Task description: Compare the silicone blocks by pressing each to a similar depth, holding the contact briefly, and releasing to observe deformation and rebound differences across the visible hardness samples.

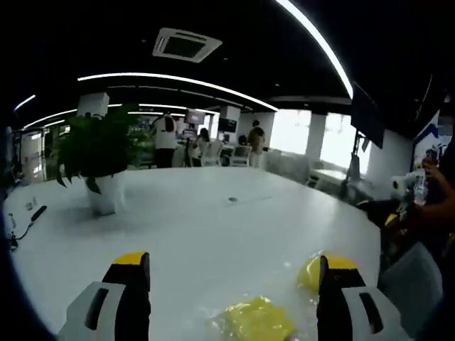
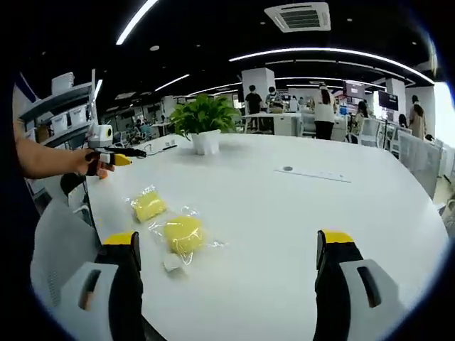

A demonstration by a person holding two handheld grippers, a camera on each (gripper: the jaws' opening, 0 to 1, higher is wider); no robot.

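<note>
Here: two yellow wrapped blocks, rounder [image 2: 184, 234] and squarer [image 2: 148, 206], long axes unclear, side by side on white table [image 2: 298, 213]. Left gripper [image 1: 231, 284] and right gripper [image 2: 227, 256]: jaws spread, empty.

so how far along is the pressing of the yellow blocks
Nothing looks pressed yet. Two yellow silicone blocks, the round one and the squarer one, lie in clear wrappers on the white table, untouched. The left tongs hover above the table's edge and the right tongs are open, away from the blocks. All pressing, holding and releasing remains.
</note>
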